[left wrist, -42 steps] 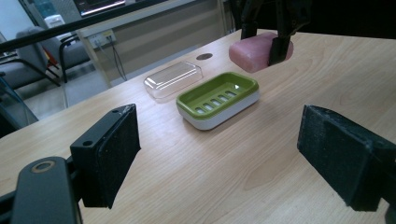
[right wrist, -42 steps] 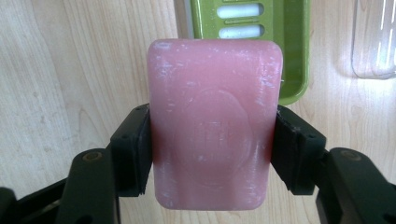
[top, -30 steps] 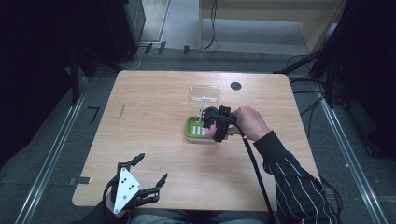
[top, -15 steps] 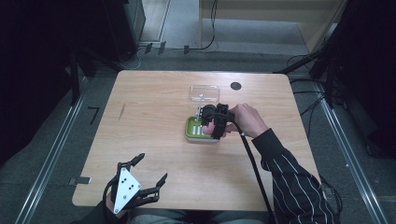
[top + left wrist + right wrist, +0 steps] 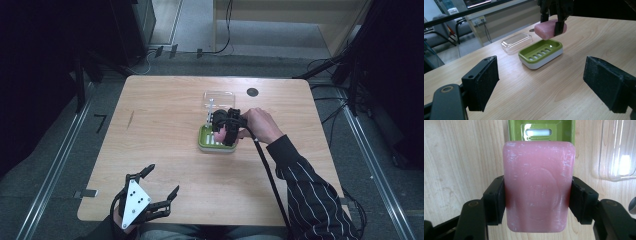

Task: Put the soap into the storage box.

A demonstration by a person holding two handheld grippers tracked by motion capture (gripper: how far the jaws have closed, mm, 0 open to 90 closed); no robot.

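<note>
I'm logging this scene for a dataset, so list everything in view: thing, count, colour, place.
soap bar: one, pink, clamped between the right gripper's jaws, held above the dish.
soap dish: one, green with a white base, slotted, mid-table.
lid: one, clear plastic, on the table just beyond the dish.
table: one, light wood.
round mark: one, black, on the tabletop near the far edge.
right gripper: one, black, over the dish, shut on the soap bar.
left gripper: one, black with a grey plate, near edge, jaws open, holding nothing.
sleeve: one, dark, striped, right arm.
</note>
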